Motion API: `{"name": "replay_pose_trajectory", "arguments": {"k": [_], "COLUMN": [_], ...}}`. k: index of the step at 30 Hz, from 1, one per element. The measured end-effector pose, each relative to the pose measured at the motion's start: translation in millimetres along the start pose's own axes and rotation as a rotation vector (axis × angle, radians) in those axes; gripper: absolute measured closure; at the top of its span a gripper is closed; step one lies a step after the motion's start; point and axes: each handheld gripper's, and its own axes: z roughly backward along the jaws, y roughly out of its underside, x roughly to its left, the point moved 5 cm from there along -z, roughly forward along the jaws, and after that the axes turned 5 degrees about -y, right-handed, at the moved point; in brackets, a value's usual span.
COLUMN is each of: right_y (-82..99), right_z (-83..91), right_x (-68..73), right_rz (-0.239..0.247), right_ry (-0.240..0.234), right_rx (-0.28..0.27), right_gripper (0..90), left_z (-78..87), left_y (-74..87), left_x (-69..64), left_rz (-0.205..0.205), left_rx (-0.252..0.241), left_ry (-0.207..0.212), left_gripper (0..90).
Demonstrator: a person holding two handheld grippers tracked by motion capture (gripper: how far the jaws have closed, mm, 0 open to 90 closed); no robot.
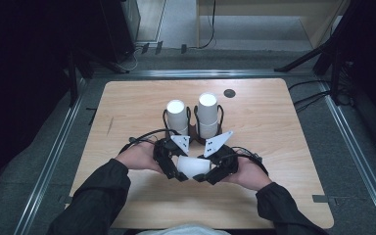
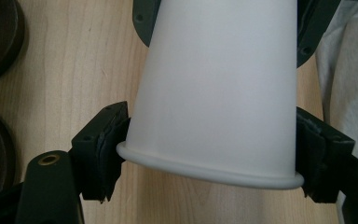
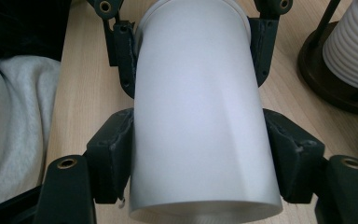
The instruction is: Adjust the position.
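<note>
A white paper cup [image 1: 192, 166] lies on its side just above the wooden table [image 1: 274, 127], near the front edge, held between both grippers. My left gripper [image 1: 178, 172] is shut on its rim end; in the left gripper view the pads [image 2: 107, 149] press just behind the rolled rim of the cup [image 2: 219, 93]. My right gripper [image 1: 208, 171] grips the other end; in the right gripper view both pads [image 3: 114, 154] lie against the wall of the cup [image 3: 200, 116]. The two grippers face each other, with a hand behind each.
Two stacks of white cups [image 1: 177, 115] [image 1: 207, 112] stand upside down in dark wire holders just beyond the grippers, and one stack [image 3: 354, 42] is in the right gripper view. A black disc [image 1: 229, 93] sits near the far edge. Grey clothing [image 3: 14, 126] lies at the near edge.
</note>
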Motion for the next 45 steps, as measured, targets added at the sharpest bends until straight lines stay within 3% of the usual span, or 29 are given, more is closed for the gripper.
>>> {"name": "replay_pose_trajectory", "arguments": {"k": [5, 9, 13, 23, 26, 32, 39, 45], "right_y": [-0.8, -1.2, -1.5, -6.0, -7.6, -10.5, -13.8, -14.7], "right_z": [1.7, 5.2, 11.3, 29.0, 32.9, 40.1, 41.8, 39.4], "right_x": [-0.2, -0.1, -1.7, -3.9, -4.0, -4.3, -3.2, -2.1], "right_rz": [0.005, 0.002, -0.004, -0.019, -0.025, -0.030, -0.035, -0.044], "right_ry": [0.006, 0.005, 0.011, 0.021, 0.019, 0.009, -0.036, -0.059], "right_rx": [-0.011, -0.022, -0.045, -0.138, -0.159, -0.205, -0.249, -0.250], "right_gripper": [32.7, 32.6, 32.6, 32.5, 32.4, 32.4, 32.3, 32.2], "left_z": [1.1, 5.0, 9.1, 24.9, 28.2, 30.7, 36.1, 37.6], "left_y": [-0.4, -1.7, -3.1, -4.1, -4.2, -3.7, -6.2, -6.1], "left_x": [0.9, 0.4, 1.8, 5.5, 4.7, 2.3, -1.0, -1.0], "left_rz": [-0.012, -0.011, 0.011, 0.080, 0.114, 0.149, 0.189, 0.228], "left_rx": [-0.022, -0.069, -0.118, -0.266, -0.314, -0.362, -0.468, -0.508], "left_ry": [-0.002, -0.010, -0.024, -0.038, -0.014, -0.002, 0.027, 0.048], "left_gripper": [20.5, 18.2, 13.0, 12.7, 12.7, 12.7, 14.7, 16.8]}}
